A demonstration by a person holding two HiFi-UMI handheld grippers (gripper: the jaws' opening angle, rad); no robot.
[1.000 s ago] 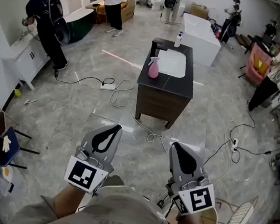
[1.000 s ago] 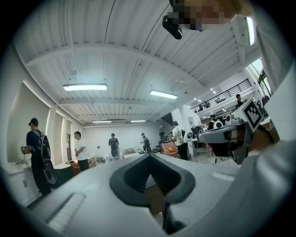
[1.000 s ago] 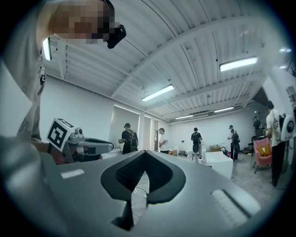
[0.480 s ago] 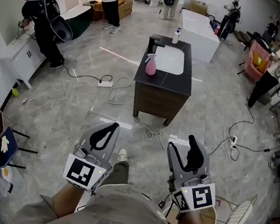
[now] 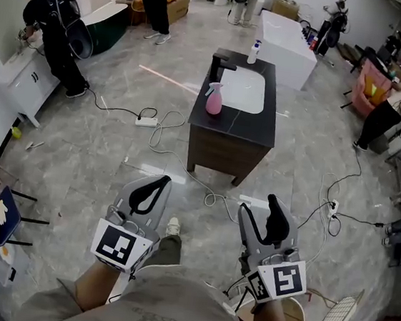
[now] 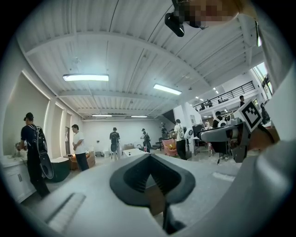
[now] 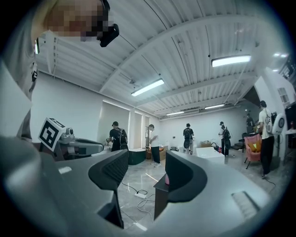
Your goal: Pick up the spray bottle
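On vanity (image 5: pixel 251 130), spray bottle (image 5: pixel 214 101), far beyond left gripper (image 5: pixel 161 181), right gripper (image 5: pixel 259 205)

Wears an olive-tan shirt (image 5: pixel 162 310) with a faint line print on the chest, matching trousers (image 5: pixel 163 250) and a white shoe (image 5: pixel 173 226). Shows, on left gripper (image 5: pixel 161 180) and right gripper (image 5: pixel 258 206) alike, light grey wedge-shaped shells, black ribbed pads (image 5: pixel 149 196), and white cubes (image 5: pixel 117 246) printed with black square markers.

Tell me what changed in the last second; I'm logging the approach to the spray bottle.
The right tool opened its jaws, shut a second ago. A shoe has stepped into view between the tools. The left tool stays shut and empty; the spray bottle stays on the vanity.
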